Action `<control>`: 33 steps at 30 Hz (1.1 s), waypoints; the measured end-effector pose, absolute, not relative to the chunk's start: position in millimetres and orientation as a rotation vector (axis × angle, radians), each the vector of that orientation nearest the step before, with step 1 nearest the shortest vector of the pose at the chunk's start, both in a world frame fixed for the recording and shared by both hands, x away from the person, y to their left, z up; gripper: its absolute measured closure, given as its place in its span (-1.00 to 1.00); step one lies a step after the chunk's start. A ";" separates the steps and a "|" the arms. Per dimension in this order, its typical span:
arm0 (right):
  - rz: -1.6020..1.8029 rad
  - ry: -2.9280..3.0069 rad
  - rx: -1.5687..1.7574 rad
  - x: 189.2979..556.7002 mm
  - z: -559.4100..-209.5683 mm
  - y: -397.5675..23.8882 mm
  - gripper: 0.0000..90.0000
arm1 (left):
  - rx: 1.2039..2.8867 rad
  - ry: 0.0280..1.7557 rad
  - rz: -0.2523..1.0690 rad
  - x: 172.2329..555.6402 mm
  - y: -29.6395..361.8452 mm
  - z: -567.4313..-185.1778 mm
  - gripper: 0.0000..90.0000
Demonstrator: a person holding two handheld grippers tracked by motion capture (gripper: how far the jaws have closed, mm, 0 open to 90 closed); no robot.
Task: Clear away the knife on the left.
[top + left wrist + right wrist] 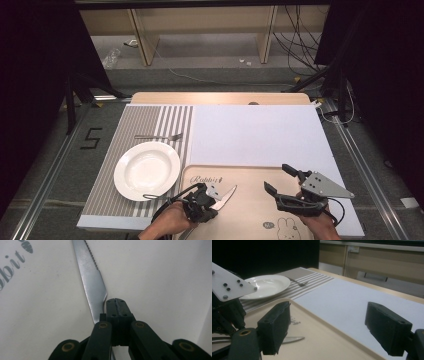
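A steel knife (227,195) with a serrated blade lies over the beige rabbit-print tray (250,220) at the table's front. My left gripper (214,200) is shut, its pads pressed together in the left gripper view (116,301). The knife (91,277) runs out from under the left jaw, and the spot where it is held is hidden. My right gripper (276,177) stands open over the tray's right half, with nothing between its jaws (327,327). The knife's tip (292,340) shows low on the tray behind the right gripper's left jaw.
A white plate (146,170) sits on a grey striped placemat (115,130) left of the tray. A fork (157,136) lies just beyond the plate. A plain white mat (255,135) covers the table's far right half. Dark stands flank the table.
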State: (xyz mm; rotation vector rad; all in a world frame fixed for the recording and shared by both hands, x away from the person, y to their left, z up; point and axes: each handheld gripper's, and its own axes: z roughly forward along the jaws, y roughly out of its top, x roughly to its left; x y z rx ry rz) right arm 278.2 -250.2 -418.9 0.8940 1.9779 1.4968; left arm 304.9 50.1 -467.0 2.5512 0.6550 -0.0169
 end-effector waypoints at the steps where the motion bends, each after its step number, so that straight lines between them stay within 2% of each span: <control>1: 1.497 1.979 0.895 278.2 -419.0 -250.2 -0.53 | 2.547 0.660 -0.017 305.1 50.9 -467.2 0.99; 33: 1.502 1.987 0.878 277.2 -418.3 -249.4 -0.52 | 2.493 0.813 0.034 315.7 86.4 -468.2 0.99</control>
